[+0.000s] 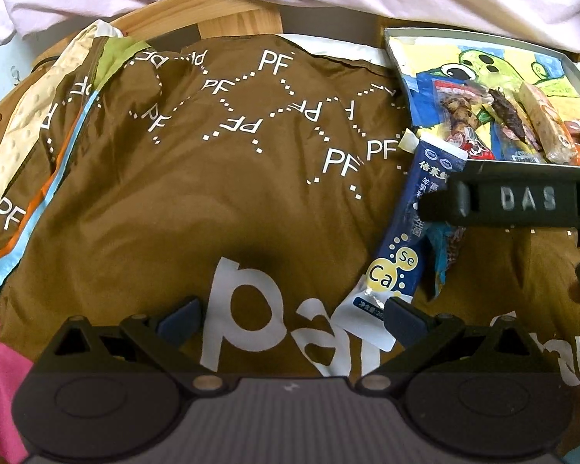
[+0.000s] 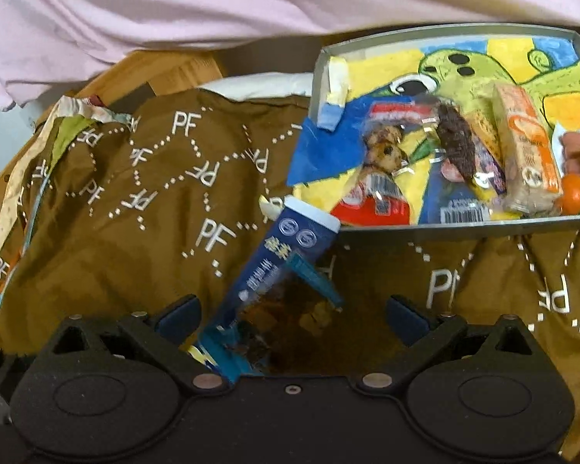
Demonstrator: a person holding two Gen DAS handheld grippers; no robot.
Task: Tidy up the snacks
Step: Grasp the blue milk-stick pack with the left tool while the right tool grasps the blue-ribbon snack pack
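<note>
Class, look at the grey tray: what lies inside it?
The grey tray holds several wrapped snacks lying on a cartoon picture. The wrappers cover part of the picture; the tray's right end is out of view.

A home, most likely a bedroom or living corner

A brown printed cloth (image 1: pixel 220 178) with repeated "PF" lettering is spread over a wooden worktop (image 1: pixel 216 15) whose pale edge shows at the upper middle of the frame — pink fabric (image 2: pixel 251 4) drapes across the top. At upper right sits a shallow grey tray (image 2: pixel 437 228) lined with a hand-coloured cartoon drawing (image 2: pixel 483 65), holding wrapped snacks (image 2: pixel 522 154) — household clutter, not shop or lab fittings. A blue sachet (image 1: pixel 402 239) lies on the cloth just beside the tray.
</note>
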